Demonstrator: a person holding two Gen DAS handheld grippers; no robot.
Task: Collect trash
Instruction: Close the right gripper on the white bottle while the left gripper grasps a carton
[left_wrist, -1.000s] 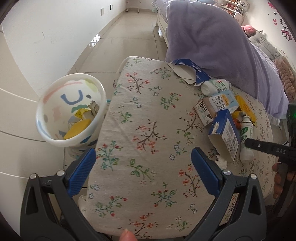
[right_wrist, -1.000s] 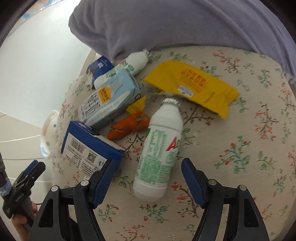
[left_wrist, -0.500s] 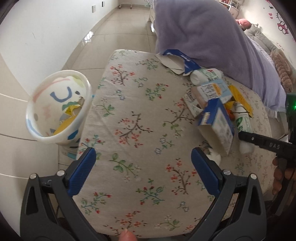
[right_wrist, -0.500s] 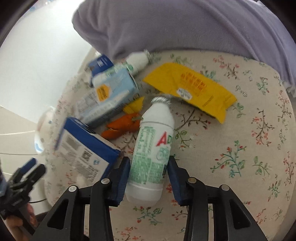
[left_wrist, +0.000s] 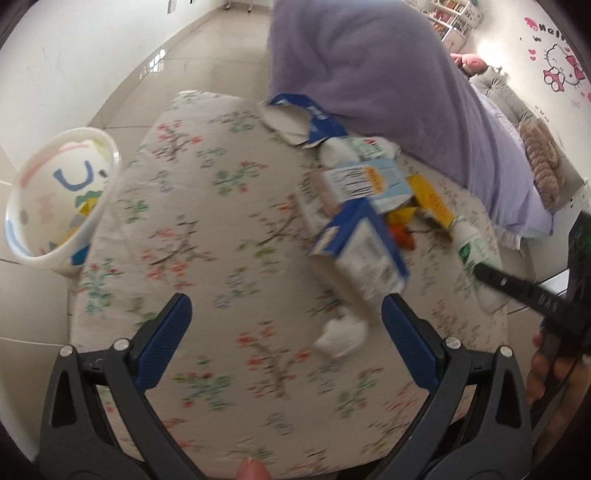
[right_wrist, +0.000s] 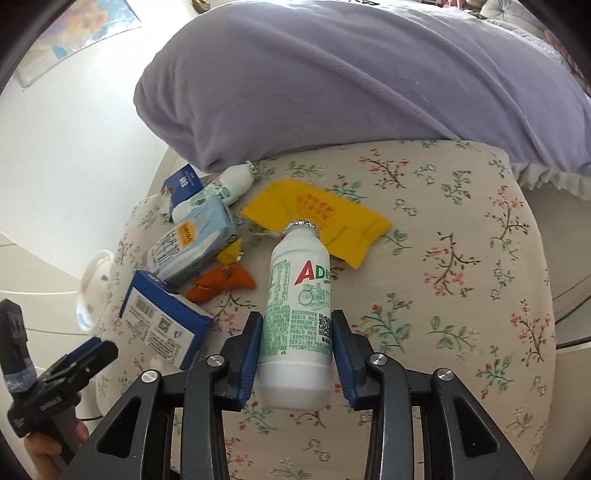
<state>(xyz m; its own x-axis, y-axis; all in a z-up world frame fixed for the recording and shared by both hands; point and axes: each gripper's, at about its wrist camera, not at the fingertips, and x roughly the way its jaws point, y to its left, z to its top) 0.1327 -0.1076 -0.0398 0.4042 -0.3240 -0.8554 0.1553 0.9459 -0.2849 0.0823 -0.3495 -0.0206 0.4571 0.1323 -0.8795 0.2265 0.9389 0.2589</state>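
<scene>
My right gripper (right_wrist: 297, 347) is shut on a white AD drink bottle (right_wrist: 297, 295) that lies on the floral cloth; the bottle also shows in the left wrist view (left_wrist: 472, 251). Beside it lie a blue carton (right_wrist: 162, 317), a light blue milk box (right_wrist: 192, 240), an orange wrapper (right_wrist: 225, 282), a yellow wrapper (right_wrist: 321, 214) and a second white bottle (right_wrist: 229, 182). My left gripper (left_wrist: 284, 332) is open and empty over the cloth, near the blue carton (left_wrist: 362, 243) and a crumpled white tissue (left_wrist: 341, 334). A white bin (left_wrist: 55, 199) with trash inside stands left of the table.
A purple blanket (right_wrist: 351, 81) hangs over the table's far side. A flattened blue box (left_wrist: 306, 118) lies at the far edge. The floral table top (left_wrist: 207, 229) ends close to the bin. Tiled floor (left_wrist: 207, 55) lies beyond.
My right gripper has closed on the AD bottle. My left gripper has moved right, toward the blue carton and tissue; the bin has slid to the left edge of its view.
</scene>
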